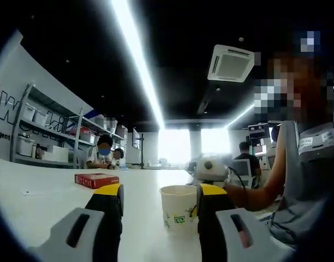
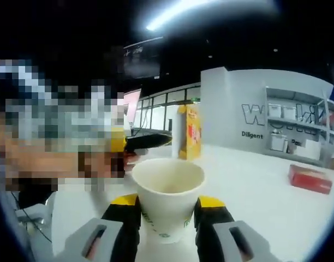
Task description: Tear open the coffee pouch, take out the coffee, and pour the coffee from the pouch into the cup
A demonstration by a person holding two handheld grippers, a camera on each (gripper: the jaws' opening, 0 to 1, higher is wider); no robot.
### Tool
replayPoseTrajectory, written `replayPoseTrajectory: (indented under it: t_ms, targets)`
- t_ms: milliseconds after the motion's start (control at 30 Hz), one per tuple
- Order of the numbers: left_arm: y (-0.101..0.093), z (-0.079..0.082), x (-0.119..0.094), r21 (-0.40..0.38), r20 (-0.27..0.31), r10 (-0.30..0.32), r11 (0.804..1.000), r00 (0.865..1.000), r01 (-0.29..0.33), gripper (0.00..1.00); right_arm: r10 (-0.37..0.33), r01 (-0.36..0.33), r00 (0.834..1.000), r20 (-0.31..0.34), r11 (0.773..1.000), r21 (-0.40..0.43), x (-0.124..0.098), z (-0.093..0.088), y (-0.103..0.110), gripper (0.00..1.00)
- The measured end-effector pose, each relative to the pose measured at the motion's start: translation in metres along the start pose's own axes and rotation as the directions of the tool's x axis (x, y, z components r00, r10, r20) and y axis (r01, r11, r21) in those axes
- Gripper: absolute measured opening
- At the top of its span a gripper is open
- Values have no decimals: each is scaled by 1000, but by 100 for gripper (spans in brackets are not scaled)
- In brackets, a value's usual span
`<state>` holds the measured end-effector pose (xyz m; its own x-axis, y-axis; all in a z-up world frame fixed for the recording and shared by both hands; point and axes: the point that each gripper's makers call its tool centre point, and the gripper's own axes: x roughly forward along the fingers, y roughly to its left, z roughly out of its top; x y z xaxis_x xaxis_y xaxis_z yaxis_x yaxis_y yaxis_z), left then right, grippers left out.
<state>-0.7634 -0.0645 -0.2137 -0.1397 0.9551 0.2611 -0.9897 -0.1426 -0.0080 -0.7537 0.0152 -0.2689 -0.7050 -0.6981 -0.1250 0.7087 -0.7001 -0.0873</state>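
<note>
Right gripper (image 2: 167, 218) clamps the cup (image 2: 168, 196) upright at lower centre. Left gripper (image 1: 159, 204) is open and empty, cup (image 1: 178, 210) ahead, nearer its right jaw.

My left gripper (image 1: 160, 201) hovers with jaws spread apart, gripping nothing, while my right gripper (image 2: 167, 210) has its jaws closed around the paper cup (image 2: 168, 191).
</note>
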Motion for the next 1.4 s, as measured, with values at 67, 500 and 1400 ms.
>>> replayPoseTrajectory:
  t_ms: [67,500,1400]
  targets:
    - [0,0,0,-1,2,2,1000,1000,-2,56,0,0,1000,15,1000,6,-8,8,-6,39]
    - [1,0,-1,-3,2,2,1000,1000,-2,55,-83,86,996,31,991,-107,-56,72,-72,38]
    - [4,-1,-1,0,-4,12,1000,1000,-12,54,-276,277,961,15,958,-78,-72,111,-259,36]
